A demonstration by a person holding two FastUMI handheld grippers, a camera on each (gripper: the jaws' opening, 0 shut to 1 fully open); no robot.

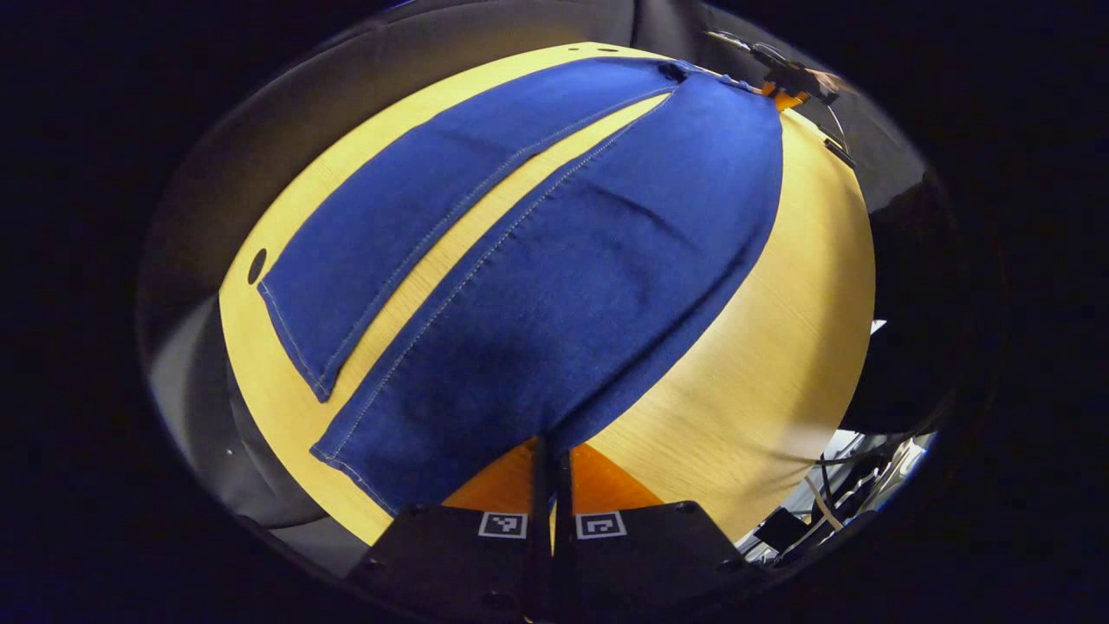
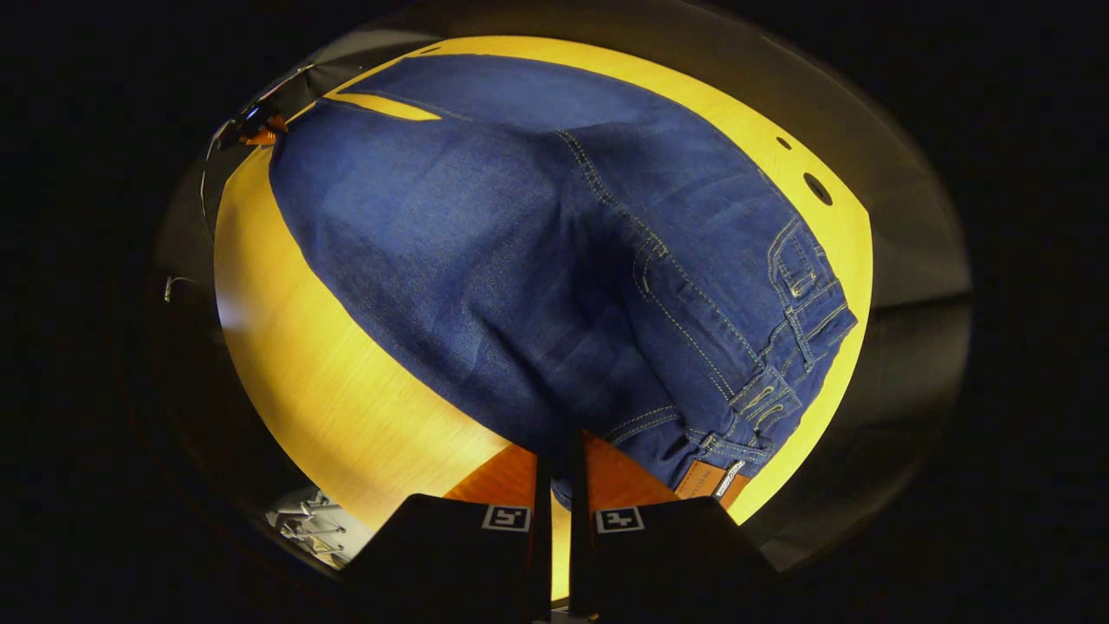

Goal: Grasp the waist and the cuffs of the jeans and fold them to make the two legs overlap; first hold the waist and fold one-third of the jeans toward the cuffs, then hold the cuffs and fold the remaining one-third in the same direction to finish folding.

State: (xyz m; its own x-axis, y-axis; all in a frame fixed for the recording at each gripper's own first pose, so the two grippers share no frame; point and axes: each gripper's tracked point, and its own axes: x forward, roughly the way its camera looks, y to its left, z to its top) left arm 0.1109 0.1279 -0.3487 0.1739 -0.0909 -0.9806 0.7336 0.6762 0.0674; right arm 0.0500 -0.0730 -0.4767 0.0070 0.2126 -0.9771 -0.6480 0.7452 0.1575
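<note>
Item: jeans [image 1: 554,286], laid flat on a table [image 1: 762,364], legs apart with a strip of table showing between them.

Left gripper [image 1: 552,455]: at the cuff end. Fingers drawn nearly together, a narrow slit between them, and the near leg's cuff edge ran into that slit; judged clamped on the cuff, though the cloth between the pads was hidden. From this gripper the near leg ran straight ahead and away, widening toward the waist. The far leg [image 1: 416,225] lay ahead and to the left, its cuff apart from the fingers.

Right gripper [image 2: 560,464]: at the waist end. Fingers likewise nearly together, with the waistband [image 2: 762,390] corner entering the gap just beside a leather patch [image 2: 706,478]; judged pinched on the waist, the contact itself hidden. From this gripper the jeans ran forward and away toward the cuffs, the rest of the waistband stretching off to the right.

Governing relation: the long axis of the jeans lay between the two grippers, each seen small at the far end of the other's view. Both held the same leg's side. The other leg lay to the left gripper's left and the right gripper's right.

Judgement: the first fold, leg over leg, was not yet done. It called for both ends to swing across toward the free leg together, keeping the axis straight.
</note>
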